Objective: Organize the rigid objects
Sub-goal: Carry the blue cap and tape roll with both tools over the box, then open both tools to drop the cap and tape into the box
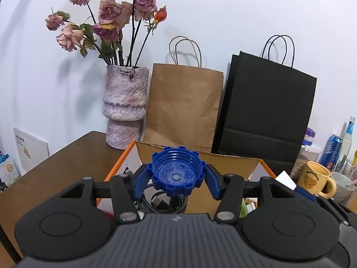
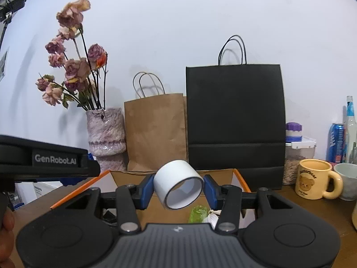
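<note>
Between the blue pads of the left claw sits a blue cap, clenched from both sides, its open threaded hollow turned up and toward the camera, notched rim all round. Below and just past this claw lies an open box with orange edges and brown flaps; a coiled braided cable lies inside it, directly under the cap. Beyond the box, to the claw's left, a mottled pink vase of dried roses stands on the brown table; straight ahead a brown bag leans on the wall, with a black bag just beside it to the right. Far right of the claw stand a yellow mug, a blue can and a clear bottle. The right claw grasps a white tape roll by its two flat ends, so the hollow core faces the camera and tilts slightly down. Under this claw the same box is open, with a green thing, too blurred to name, and something white just beside it on the bottom. To this claw's left the black body of the left claw reaches into view, and a fingertip shows at the picture's left edge. Ahead stand the vase, the brown bag and the black bag; to the right, the mug and the can.
</note>
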A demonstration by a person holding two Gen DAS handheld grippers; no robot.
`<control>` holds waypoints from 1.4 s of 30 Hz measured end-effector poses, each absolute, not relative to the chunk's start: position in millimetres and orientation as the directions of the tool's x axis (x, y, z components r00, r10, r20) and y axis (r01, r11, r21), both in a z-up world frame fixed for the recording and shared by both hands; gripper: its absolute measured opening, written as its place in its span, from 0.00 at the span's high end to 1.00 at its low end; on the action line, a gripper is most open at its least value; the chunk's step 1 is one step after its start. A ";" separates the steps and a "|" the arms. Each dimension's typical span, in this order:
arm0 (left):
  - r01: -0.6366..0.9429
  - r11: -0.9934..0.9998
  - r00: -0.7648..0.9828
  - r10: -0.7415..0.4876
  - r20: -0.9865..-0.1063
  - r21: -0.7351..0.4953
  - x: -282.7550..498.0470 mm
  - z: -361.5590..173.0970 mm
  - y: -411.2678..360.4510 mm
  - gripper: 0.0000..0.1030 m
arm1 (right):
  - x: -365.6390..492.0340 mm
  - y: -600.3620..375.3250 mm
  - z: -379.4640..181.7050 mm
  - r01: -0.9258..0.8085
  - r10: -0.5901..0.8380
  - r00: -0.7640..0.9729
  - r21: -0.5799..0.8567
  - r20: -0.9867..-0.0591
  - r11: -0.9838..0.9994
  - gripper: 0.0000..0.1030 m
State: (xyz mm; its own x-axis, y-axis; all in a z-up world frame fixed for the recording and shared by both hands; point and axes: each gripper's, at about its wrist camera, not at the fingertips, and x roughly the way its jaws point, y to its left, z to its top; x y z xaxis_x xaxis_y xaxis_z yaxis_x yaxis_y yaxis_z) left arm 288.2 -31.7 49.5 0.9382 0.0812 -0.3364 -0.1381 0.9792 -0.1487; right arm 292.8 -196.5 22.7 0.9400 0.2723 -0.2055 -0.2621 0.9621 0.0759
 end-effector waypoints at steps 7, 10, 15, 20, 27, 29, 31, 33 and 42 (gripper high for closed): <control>-0.147 0.980 0.933 0.092 -0.349 -0.133 321.2 43.3 -26.4 0.46 | 326.5 -189.7 15.8 -0.276 0.287 0.929 0.081 -0.234 0.958 0.54; -0.145 0.982 0.930 0.093 -0.355 -0.124 333.9 40.4 -24.4 0.46 | 338.8 -185.9 13.3 -0.282 0.291 0.925 0.071 -0.243 0.957 0.54; -0.137 0.985 0.929 0.091 -0.359 -0.103 352.1 36.4 -22.2 0.46 | 358.2 -181.9 10.6 -0.290 0.294 0.920 0.057 -0.260 0.955 0.54; -0.126 0.988 0.923 0.086 -0.374 -0.084 367.4 30.8 -21.6 0.46 | 376.7 -182.5 5.8 -0.286 0.289 0.914 0.052 -0.285 0.957 0.54; -0.134 0.989 0.915 0.099 -0.391 -0.064 377.8 24.8 -18.6 0.46 | 391.8 -184.4 -2.5 -0.279 0.274 0.904 0.032 -0.329 0.960 0.54; -0.132 0.990 0.913 0.098 -0.397 -0.059 378.3 23.3 -18.7 0.46 | 393.0 -183.6 -4.0 -0.279 0.271 0.897 0.026 -0.349 0.960 0.54; -0.132 0.990 0.911 0.101 -0.401 -0.051 378.4 22.4 -19.0 0.46 | 392.8 -182.4 -5.0 -0.284 0.270 0.893 0.017 -0.359 0.959 0.54; -0.131 0.990 0.908 0.102 -0.406 -0.045 378.5 21.7 -18.4 0.46 | 392.5 -182.3 -5.9 -0.284 0.267 0.890 0.010 -0.370 0.959 0.54; -0.137 0.990 0.909 0.111 -0.401 -0.036 376.0 19.5 -14.0 0.00 | 391.4 -185.8 -7.6 -0.247 0.231 0.898 0.005 -0.375 0.969 0.05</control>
State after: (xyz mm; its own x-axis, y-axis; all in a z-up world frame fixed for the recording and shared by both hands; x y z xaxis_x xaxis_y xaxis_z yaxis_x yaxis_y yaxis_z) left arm 376.0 -14.0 19.5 0.9095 0.1111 -0.4007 -0.1368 0.9899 -0.0361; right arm 391.4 -185.8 -7.6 0.8977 0.2308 -0.3754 -0.2469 0.9690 0.0053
